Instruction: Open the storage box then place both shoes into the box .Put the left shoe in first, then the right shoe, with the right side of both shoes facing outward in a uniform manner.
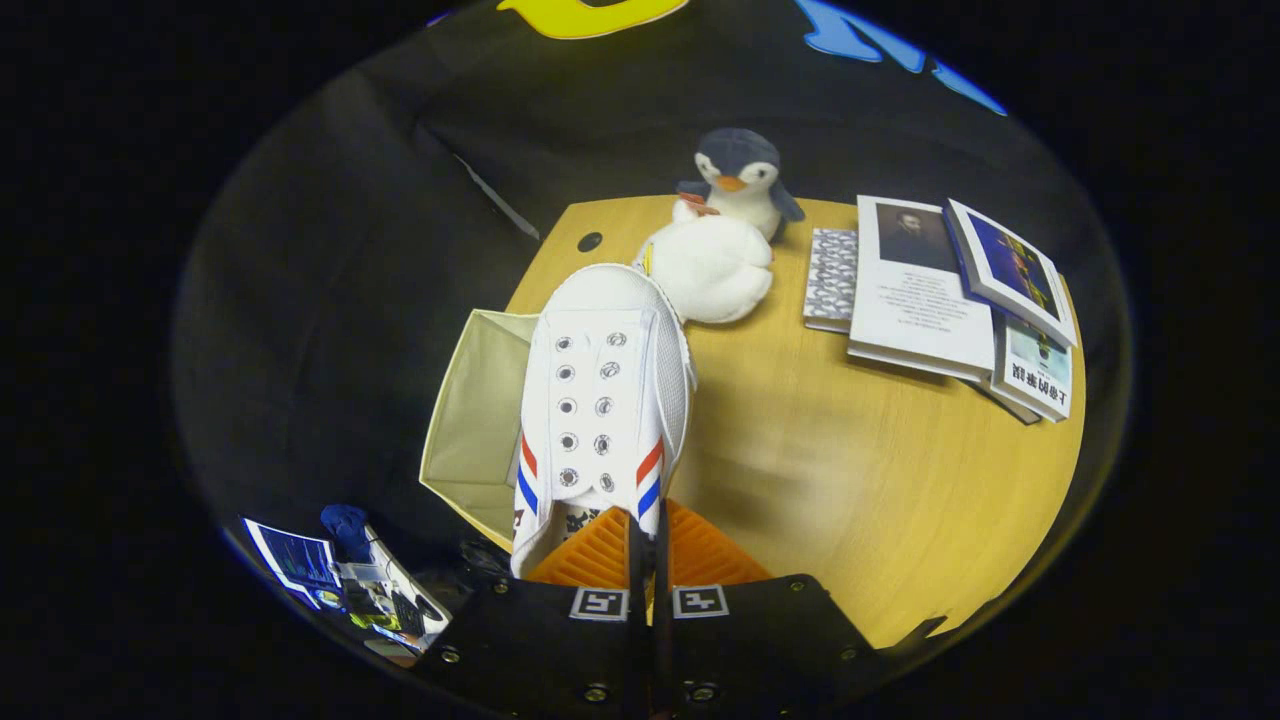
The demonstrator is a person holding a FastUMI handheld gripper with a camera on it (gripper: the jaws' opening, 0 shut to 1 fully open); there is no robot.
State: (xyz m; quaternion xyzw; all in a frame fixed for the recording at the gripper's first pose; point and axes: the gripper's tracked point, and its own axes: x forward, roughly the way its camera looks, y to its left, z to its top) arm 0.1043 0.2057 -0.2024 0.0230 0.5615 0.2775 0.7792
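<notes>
A white sneaker (603,400) with red and blue side stripes and no laces hangs in the air, toe pointing away from me. My gripper (648,540) is shut on the sneaker's rear collar, its orange fingers (590,555) nearly together. The open beige storage box (478,420) stands at the table's left edge, just left of and below the sneaker. The sneaker covers the box's right side, so I cannot see what lies in the box.
On the wooden table (850,480) beyond the sneaker sit a white plush (712,268) and a penguin toy (742,180). Several books (930,300) lie at the far right. A cluttered stand (350,580) is low to the left, off the table.
</notes>
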